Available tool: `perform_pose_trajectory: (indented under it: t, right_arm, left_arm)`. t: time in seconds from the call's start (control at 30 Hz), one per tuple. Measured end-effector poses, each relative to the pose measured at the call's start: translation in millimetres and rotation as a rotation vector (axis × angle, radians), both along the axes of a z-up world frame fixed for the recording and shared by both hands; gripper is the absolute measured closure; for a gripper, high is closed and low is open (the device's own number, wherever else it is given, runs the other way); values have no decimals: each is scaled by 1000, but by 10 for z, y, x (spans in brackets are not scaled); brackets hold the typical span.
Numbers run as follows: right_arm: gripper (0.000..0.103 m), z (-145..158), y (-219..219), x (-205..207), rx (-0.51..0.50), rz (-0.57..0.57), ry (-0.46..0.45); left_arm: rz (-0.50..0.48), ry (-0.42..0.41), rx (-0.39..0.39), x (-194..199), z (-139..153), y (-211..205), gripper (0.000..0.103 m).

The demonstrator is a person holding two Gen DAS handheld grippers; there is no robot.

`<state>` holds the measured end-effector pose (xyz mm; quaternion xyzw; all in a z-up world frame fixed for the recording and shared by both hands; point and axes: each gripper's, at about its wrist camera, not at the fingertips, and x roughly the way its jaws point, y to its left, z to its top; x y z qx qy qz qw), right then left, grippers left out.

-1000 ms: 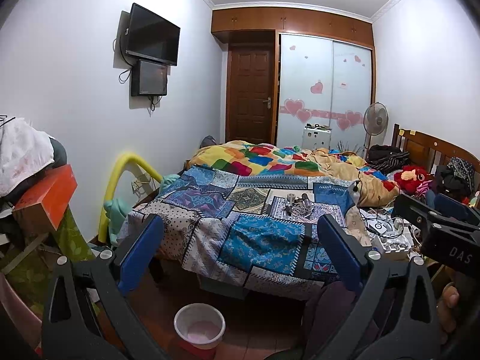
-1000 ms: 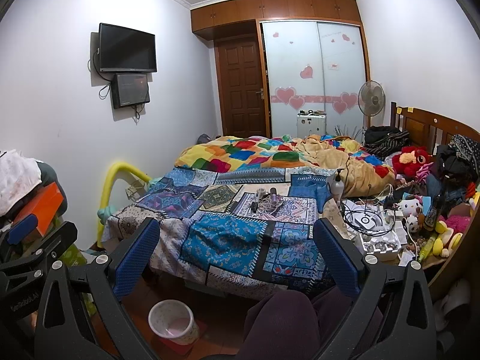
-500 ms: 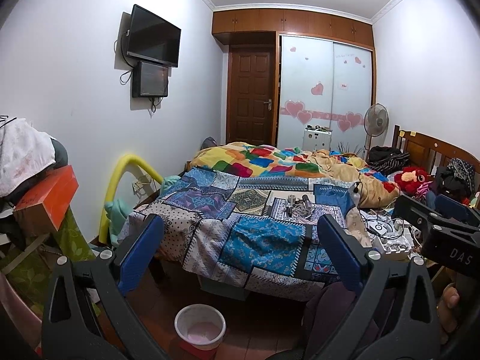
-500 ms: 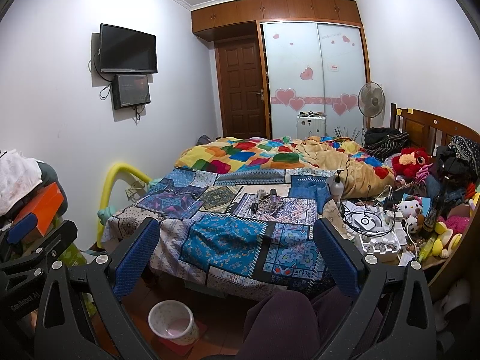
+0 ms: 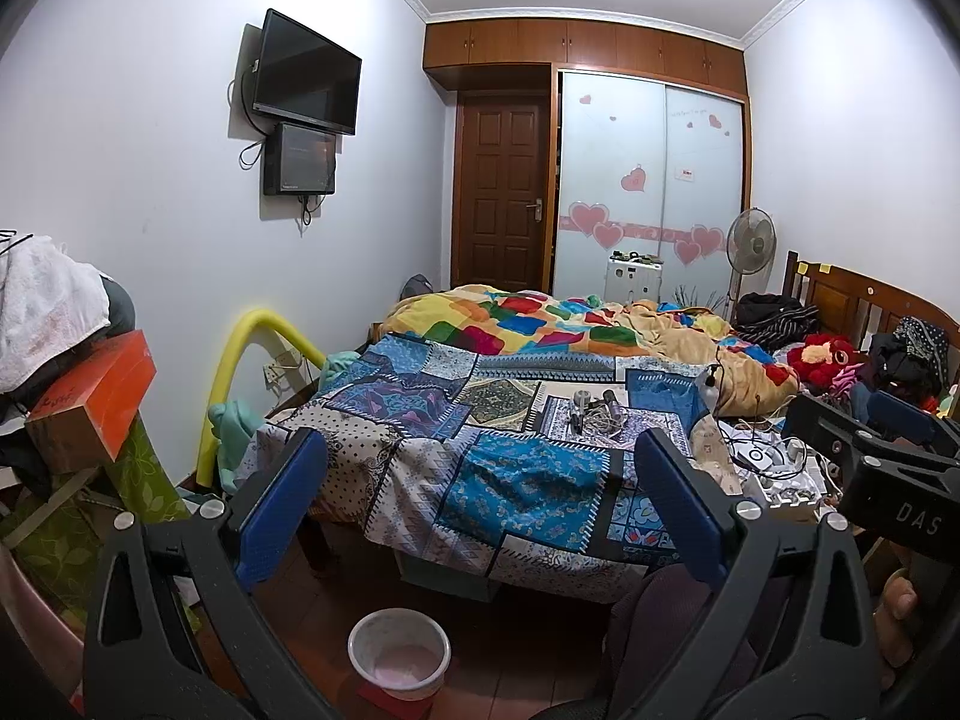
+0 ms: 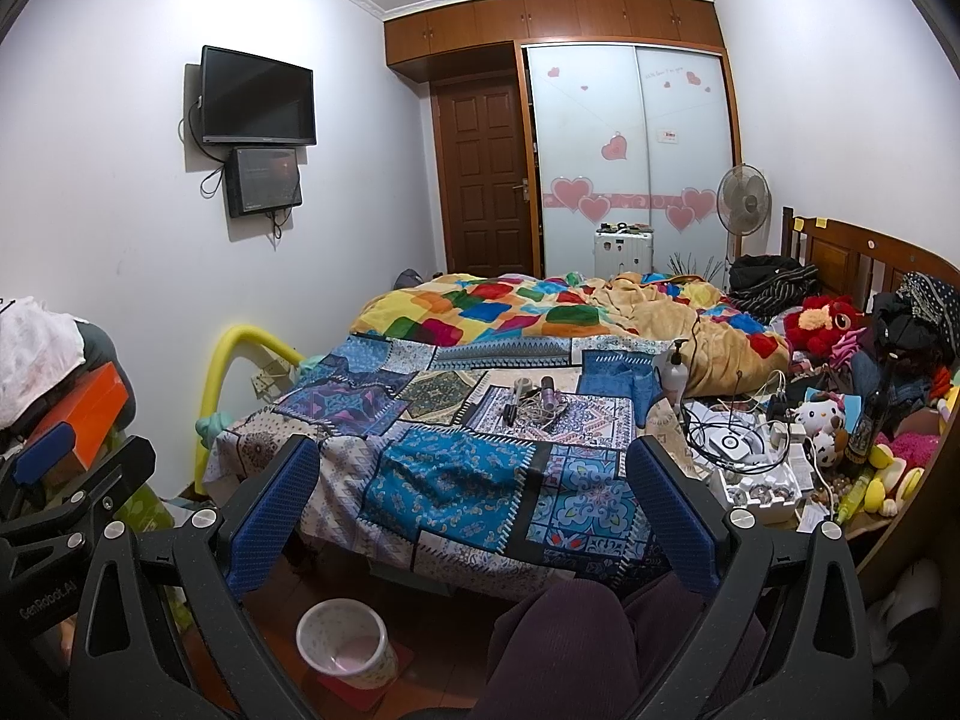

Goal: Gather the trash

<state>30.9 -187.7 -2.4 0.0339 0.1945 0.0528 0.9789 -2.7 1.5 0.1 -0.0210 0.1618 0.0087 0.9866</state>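
A white trash bin (image 5: 399,663) stands on the red floor in front of the bed; it also shows in the right wrist view (image 6: 347,642). A small heap of cans and tangled bits (image 5: 594,411) lies on the patchwork bedspread (image 5: 516,480), also seen in the right wrist view (image 6: 536,407). My left gripper (image 5: 480,498) is open and empty, held above the floor short of the bed. My right gripper (image 6: 471,498) is open and empty beside it. Each gripper shows at the edge of the other's view.
The bed's right side holds cables, a white box (image 6: 759,483), a pump bottle (image 6: 675,369) and plush toys (image 6: 822,324). An orange box (image 5: 99,390) and laundry are stacked at the left. My knee (image 6: 576,642) is below. A yellow foam tube (image 5: 240,372) arches by the wall.
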Motion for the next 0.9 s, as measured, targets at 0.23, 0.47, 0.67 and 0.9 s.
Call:
perform_pose_trajectory:
  t: [0.23,0.47,0.67,0.9]
  right_arm:
    - [1,1,2,-1,0,0,0]
    - [1,-9,-8,15,0,0,0]
    - [1,-22,-33,41,0,-1,2]
    - [1,5,-38,137,-21,2,0]
  left_arm:
    - [0,0,-1,-1,-1,3,0]
    - [-1,0,0,2,2,6,0]
    - [1,1,-3,3,-4,7,0]
    - [-5,8,3,156,50,-65,0]
